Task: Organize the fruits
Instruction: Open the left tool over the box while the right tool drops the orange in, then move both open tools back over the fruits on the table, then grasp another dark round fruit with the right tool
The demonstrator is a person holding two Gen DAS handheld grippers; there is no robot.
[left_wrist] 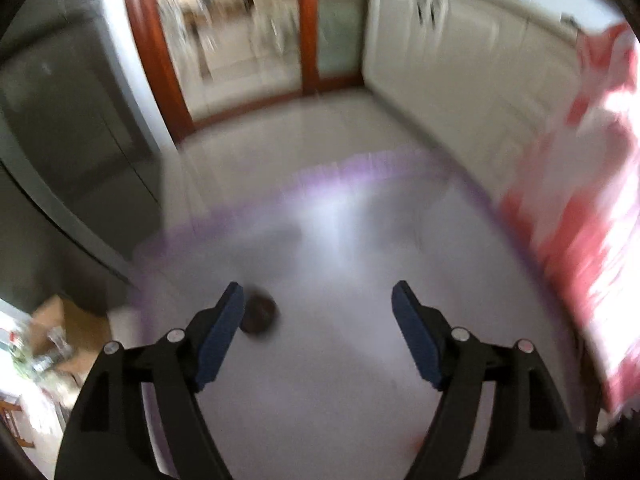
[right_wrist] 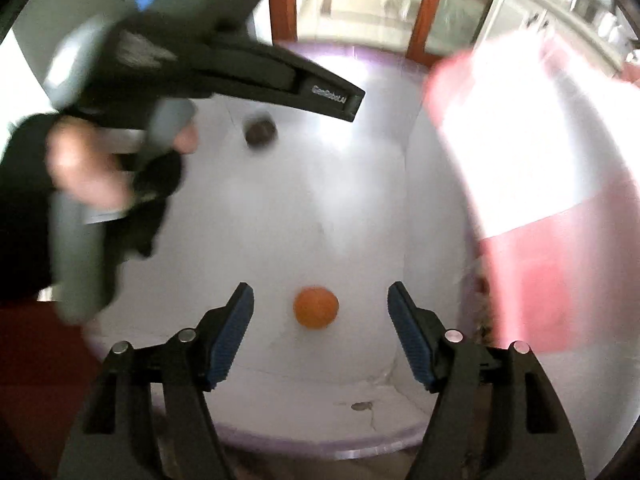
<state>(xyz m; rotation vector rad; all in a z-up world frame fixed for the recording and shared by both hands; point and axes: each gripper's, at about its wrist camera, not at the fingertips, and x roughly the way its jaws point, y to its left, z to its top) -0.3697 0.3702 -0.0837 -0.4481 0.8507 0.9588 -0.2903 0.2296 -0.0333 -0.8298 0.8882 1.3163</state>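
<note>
Both claws spread wide: the right gripper (right_wrist: 320,300) should drop squarely around the orange (right_wrist: 316,307), lower centre; the left gripper (left_wrist: 318,300) must shift toward the dark fruit (left_wrist: 260,316) beside its finger.

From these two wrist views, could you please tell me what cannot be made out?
- Dark round fruit: motion blur hides its kind in both views.
- Pink-and-white bag: glare and blur hide its contents; both views crop it.
- Left hand-held gripper in the right wrist view: its fingertips are not discernible.
</note>
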